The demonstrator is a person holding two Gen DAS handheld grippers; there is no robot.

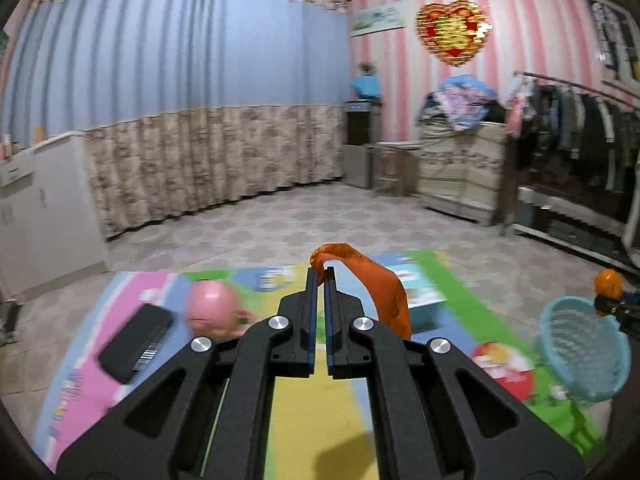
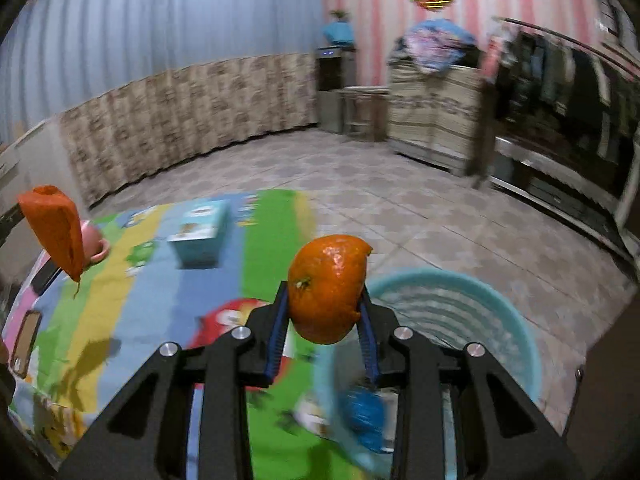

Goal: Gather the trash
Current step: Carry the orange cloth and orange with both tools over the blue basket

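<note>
My left gripper (image 1: pixel 320 271) is shut on a strip of orange peel (image 1: pixel 380 288) that hangs off its fingertips to the right, above the colourful play mat (image 1: pixel 308 408). In the right wrist view the same orange peel (image 2: pixel 54 232) dangles at the far left. My right gripper (image 2: pixel 325 292) is shut on a hollow orange rind (image 2: pixel 326 292), held above the near rim of a light blue basket (image 2: pixel 516 320). A crumpled blue scrap (image 2: pixel 362 412) lies inside the basket. From the left wrist view the basket (image 1: pixel 580 352) sits at the right with the orange rind (image 1: pixel 608 284) above it.
On the mat lie a black case (image 1: pixel 134 340), a pink cup (image 1: pixel 214 310), a light blue box (image 2: pixel 198 232), a red round piece (image 1: pixel 506 364) and a phone (image 2: pixel 24 342) at the left edge. A clothes rack (image 1: pixel 580 148) and cabinets stand at the far right; curtains cover the back wall.
</note>
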